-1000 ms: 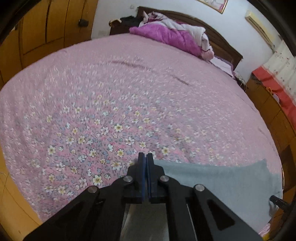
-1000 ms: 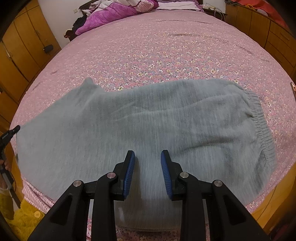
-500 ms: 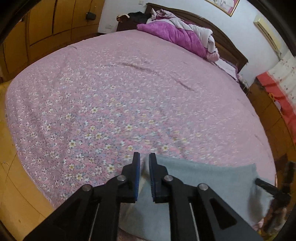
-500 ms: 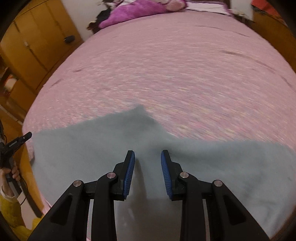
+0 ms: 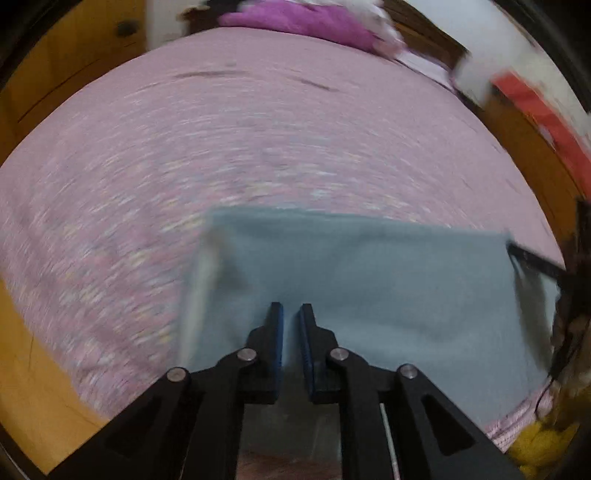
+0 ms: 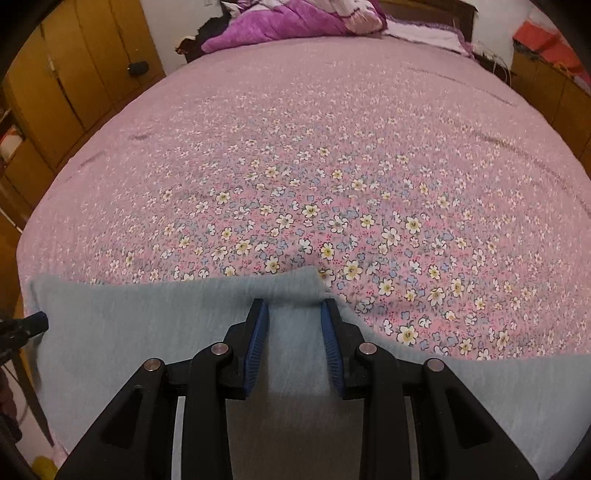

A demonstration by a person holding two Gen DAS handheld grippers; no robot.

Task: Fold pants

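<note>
pants: grey-blue, flat on the bed's near edge, their near part hanging just over it; seen from the left wrist they already look doubled into a broad rectangle, though blur hides the layers.
bed: pink flowered sheet, bare beyond the pants; a purple quilt sits at its far end, well apart from the pants.
left tool: above the pants near their left end, a narrow slit between its blue pads, nothing clamped; released.
right tool: over the pants' far edge, beside a raised point of cloth there; its pads stand apart with fabric showing below them, not pinched; released.
step in hand: my reading is that both tools are lining up for the next grasp before a fold along the pants' length.
doing it well, left: take the left end at its far corner, gathering every layer, so none slides out when lifted.
doing it well, right: pinch the far edge at the raised point, all layers together.
doing it well, both: lift evenly, keep the cloth taut between the two tools, and lay edge on edge without dragging the sheet.
risk: the overhanging part may pull the pants off the bed.
</note>
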